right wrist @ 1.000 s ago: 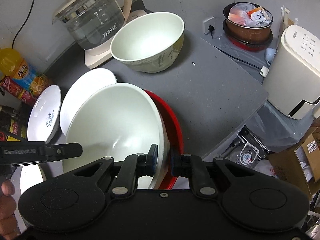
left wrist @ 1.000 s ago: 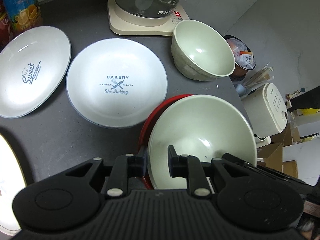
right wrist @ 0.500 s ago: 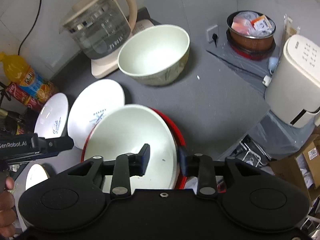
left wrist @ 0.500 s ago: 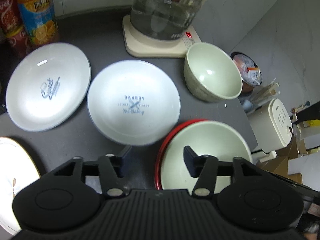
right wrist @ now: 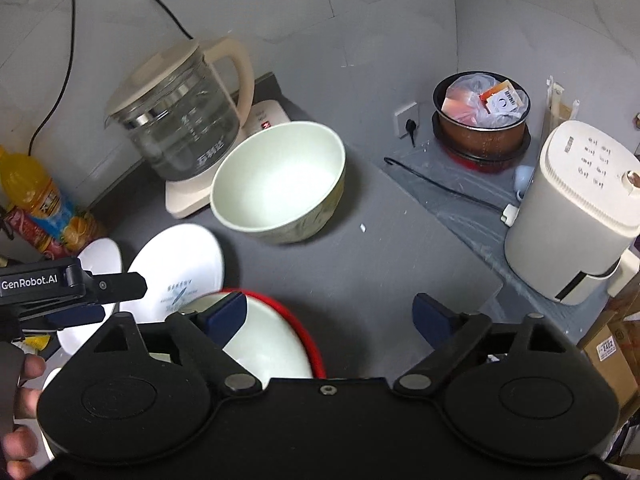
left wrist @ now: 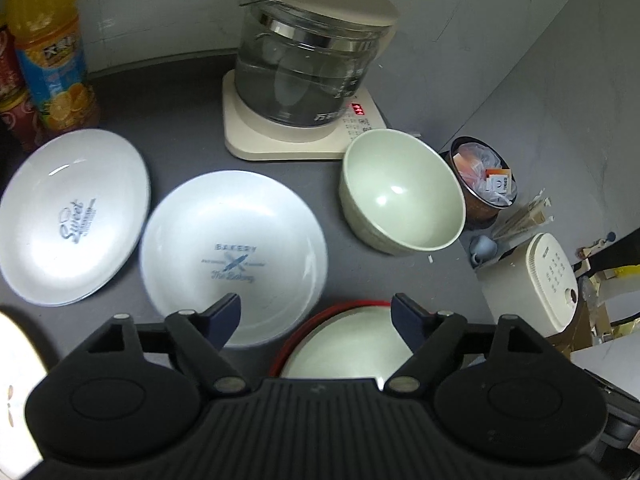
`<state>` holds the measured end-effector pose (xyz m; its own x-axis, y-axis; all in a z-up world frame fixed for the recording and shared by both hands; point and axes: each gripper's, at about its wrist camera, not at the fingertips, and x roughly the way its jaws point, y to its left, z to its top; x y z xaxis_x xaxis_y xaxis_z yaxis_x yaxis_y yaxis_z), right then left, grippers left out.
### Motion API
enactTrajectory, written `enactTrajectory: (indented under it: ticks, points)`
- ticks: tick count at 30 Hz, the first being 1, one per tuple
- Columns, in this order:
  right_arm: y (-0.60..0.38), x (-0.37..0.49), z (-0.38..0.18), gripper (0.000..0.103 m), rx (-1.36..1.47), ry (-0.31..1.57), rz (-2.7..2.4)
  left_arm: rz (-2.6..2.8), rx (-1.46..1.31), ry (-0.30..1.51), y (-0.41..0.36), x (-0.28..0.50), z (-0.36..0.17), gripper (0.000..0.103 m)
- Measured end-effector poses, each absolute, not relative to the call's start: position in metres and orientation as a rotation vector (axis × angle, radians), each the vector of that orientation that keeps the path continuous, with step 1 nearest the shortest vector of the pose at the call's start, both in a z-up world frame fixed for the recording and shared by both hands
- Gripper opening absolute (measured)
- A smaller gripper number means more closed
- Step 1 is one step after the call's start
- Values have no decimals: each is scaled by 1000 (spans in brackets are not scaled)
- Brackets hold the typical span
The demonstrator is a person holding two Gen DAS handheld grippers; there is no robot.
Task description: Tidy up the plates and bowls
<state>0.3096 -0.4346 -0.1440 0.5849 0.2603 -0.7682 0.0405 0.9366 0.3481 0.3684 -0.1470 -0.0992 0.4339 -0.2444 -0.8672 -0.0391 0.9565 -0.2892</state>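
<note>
Glass kettle (left wrist: 308, 60), juice bottle (left wrist: 50, 52)

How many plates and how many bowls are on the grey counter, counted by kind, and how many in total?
White plates with print: 2, the "Sweet" plate and the "BAKERY" plate.
Red plate: 1, under a bowl.
Pale green bowls: 2, one by the kettle and one on the red plate.
Total: 5. A bright dish at the left edge is too cut off to name.

The grey counter (left wrist: 180, 120) carries two white plates (left wrist: 234, 256), bowls (left wrist: 402, 192), a kettle (left wrist: 308, 64).
</note>
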Motion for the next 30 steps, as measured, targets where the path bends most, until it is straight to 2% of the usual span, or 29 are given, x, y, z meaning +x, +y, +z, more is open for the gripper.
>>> enactTrajectory:
  ticks: [9, 21, 24, 30]
  points:
    - [-458, 343, -161, 103, 471, 961, 133, -141, -272, 1131, -172, 401, -102, 81]
    - [-469, 401, -183, 103, 489, 984, 173, -76, -286, 1150, -191, 446, -128, 81]
    - [-468, 413, -189, 102, 485, 991, 184, -64, -290, 1154, -194, 457, -134, 81]
    - [-464, 432, -207, 87, 492, 1038, 207, -31, -301, 1174, -200, 473, -149, 80]
